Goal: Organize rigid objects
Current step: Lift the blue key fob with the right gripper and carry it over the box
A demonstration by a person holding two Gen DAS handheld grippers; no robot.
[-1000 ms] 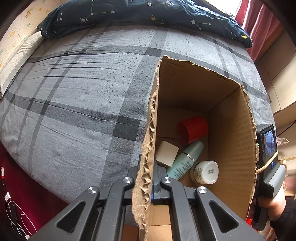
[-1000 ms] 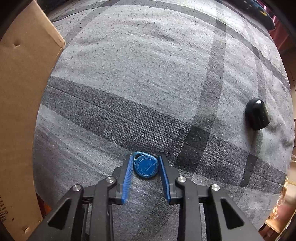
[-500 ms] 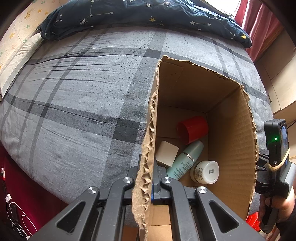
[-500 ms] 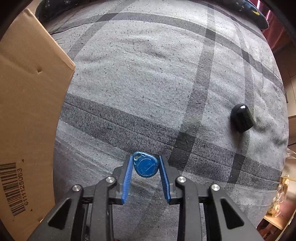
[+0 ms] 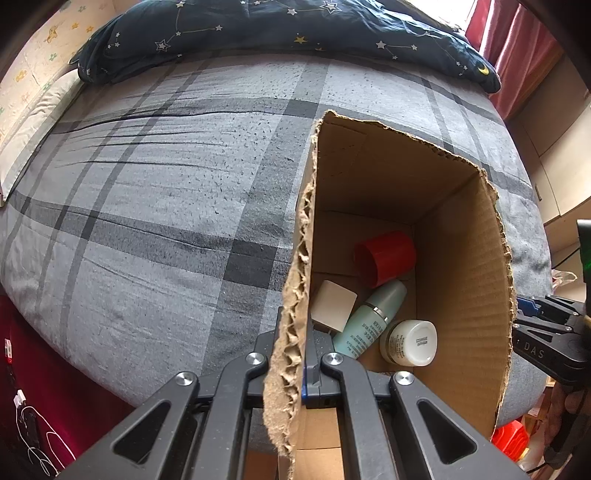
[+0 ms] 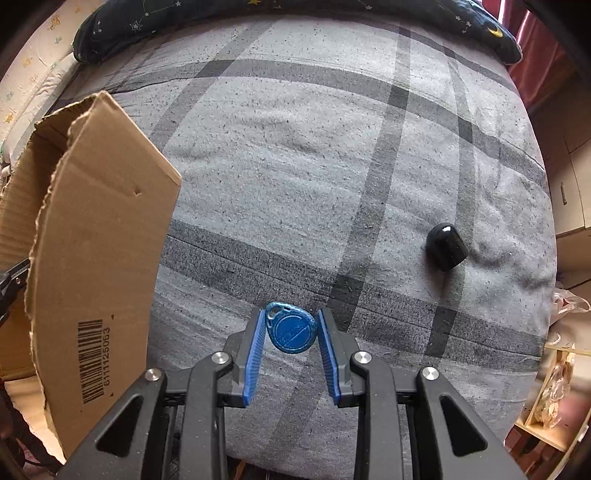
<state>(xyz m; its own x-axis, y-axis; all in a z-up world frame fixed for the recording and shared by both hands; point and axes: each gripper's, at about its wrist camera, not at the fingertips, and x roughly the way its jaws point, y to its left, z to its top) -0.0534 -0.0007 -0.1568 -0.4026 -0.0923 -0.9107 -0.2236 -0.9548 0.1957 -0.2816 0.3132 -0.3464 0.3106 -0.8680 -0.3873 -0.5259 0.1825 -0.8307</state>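
My left gripper [image 5: 301, 343] is shut on the torn left wall of a cardboard box [image 5: 461, 266] that stands on the bed. Inside the box lie a red cup [image 5: 386, 256], a white cube [image 5: 332, 304], a pale green bottle [image 5: 369, 319] and a white jar [image 5: 410, 341]. My right gripper [image 6: 291, 328] is shut on a blue key fob [image 6: 292, 328], held above the bedspread to the right of the box [image 6: 99, 229]. A black cap [image 6: 446, 246] lies on the bedspread further right. The right gripper's tool [image 5: 550, 332] shows at the box's right side in the left wrist view.
The bed has a grey checked bedspread [image 5: 147, 184] with a dark star-print duvet [image 5: 295, 26] bunched at the far end. Red curtains [image 5: 517, 44] and pale cabinets [image 6: 569, 166] stand to the right. The bed's near edge drops off just below both grippers.
My right gripper has lifted and drawn back with the blue key fob; the box's top edge and the black cap now show further into its view. The left gripper and box stayed still.
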